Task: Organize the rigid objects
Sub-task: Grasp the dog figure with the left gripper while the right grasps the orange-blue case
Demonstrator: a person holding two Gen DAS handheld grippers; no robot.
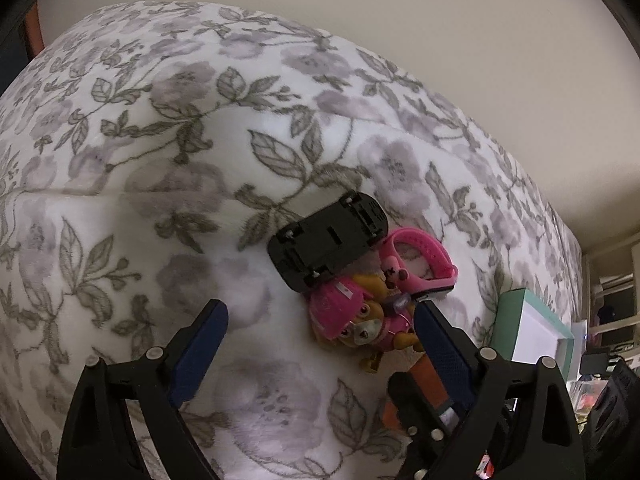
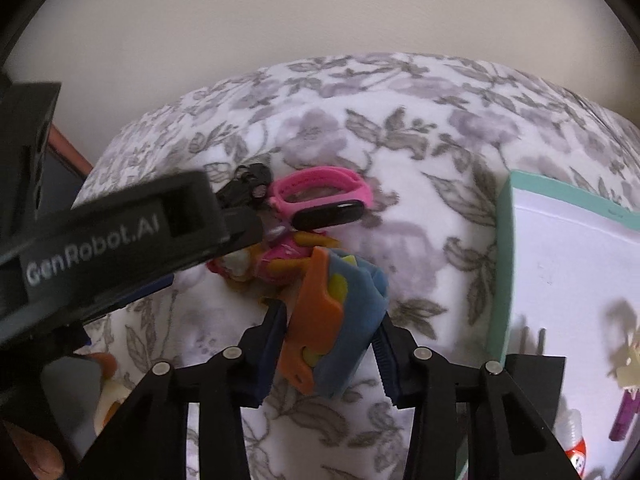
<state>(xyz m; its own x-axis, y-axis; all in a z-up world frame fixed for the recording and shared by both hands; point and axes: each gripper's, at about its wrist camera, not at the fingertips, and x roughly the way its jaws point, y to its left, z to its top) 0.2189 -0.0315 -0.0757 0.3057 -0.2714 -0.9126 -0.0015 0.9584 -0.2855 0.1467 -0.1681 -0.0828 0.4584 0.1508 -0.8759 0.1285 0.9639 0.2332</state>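
Right gripper [image 2: 332, 320] has its jaws clamped on the orange-and-blue toy [image 2: 336, 320], just left of the teal box [image 2: 504, 264], probably headed in. Left gripper [image 1: 320, 344] gapes wide over the pup figure [image 1: 360, 320].

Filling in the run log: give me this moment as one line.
right gripper: shut on blue-orange toy | left gripper: open over pup figure | box: right of pile
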